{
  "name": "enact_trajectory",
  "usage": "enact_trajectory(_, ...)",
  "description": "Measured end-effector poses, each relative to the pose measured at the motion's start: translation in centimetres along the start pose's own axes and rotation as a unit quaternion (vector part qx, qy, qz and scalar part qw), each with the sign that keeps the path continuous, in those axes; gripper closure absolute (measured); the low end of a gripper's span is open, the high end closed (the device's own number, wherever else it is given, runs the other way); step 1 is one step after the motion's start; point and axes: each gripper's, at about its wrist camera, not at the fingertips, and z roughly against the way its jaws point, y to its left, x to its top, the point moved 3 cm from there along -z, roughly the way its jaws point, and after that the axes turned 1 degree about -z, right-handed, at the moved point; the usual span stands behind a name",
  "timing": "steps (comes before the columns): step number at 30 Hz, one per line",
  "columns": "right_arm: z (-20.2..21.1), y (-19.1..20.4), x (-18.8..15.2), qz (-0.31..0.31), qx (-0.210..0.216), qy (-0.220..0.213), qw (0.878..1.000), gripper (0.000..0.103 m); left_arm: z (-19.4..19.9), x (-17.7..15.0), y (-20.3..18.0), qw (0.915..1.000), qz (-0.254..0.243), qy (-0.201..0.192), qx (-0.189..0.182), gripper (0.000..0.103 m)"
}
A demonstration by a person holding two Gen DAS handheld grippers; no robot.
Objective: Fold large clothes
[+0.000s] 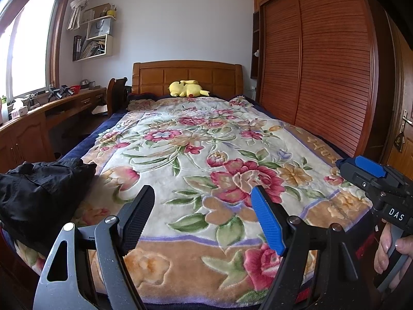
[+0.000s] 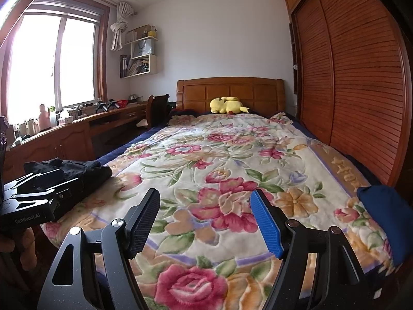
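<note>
**Both grippers held open above the foot of the bed, black garment lying at its near left corner**

The landmark is the bed, covered by a cream plush blanket with large pink and orange flowers. The left gripper hangs over the foot of that bed with its black and blue fingers spread wide and nothing between them. The right gripper hangs over the same end, fingers just as far apart and holding nothing; in the left wrist view its blue-tipped body shows at the bed's near right edge.

The crumpled black cloth garment lies in a loose heap on the bed's near left corner, apart from both sets of fingers. A dark blue folded cloth sits on the bed's near right edge.

At the head of the bed a yellow plush toy rests against the wooden headboard. A slatted reddish-brown wardrobe stands along the bed's right side, a long wooden desk along its left under the window.
</note>
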Motion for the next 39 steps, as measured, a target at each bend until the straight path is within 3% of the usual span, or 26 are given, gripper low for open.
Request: enact_trajectory(39,-0.03,-0.24,-0.20,0.005,0.004,-0.004,1.000,0.027,0.23,-0.12,0.09,1.0000,0.004,-0.003,0.002,0.025)
